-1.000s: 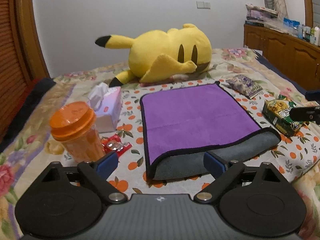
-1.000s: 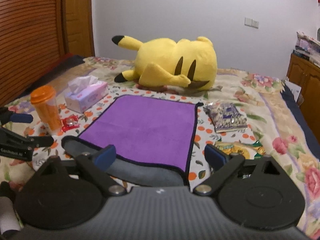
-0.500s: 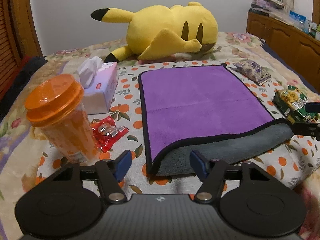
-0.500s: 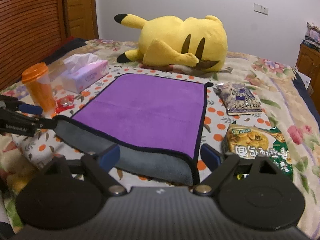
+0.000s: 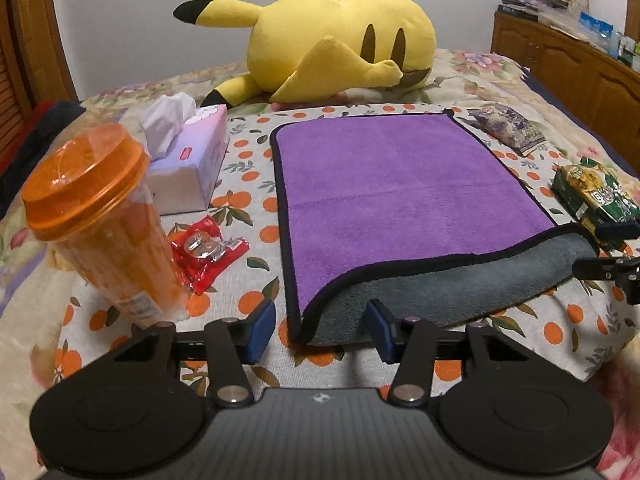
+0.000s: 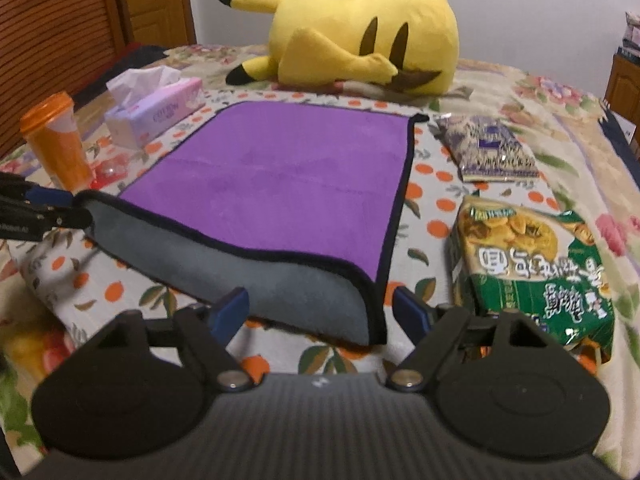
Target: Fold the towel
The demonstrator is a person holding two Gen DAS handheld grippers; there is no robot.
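Note:
A purple towel with a black hem and a grey underside lies folded over on the bed; it also shows in the right wrist view. The grey fold faces me at the near edge. My left gripper is open, its blue pads either side of the towel's near left corner. My right gripper is open, straddling the near right corner. Each gripper's tips show at the edge of the other's view.
An orange cup, a red wrapper and a tissue box are left of the towel. A green snack bag and a purple packet are right of it. A yellow plush toy lies behind.
Both grippers have moved forward and down to the towel's near corners. The left jaws have narrowed somewhat. The towel has not moved.

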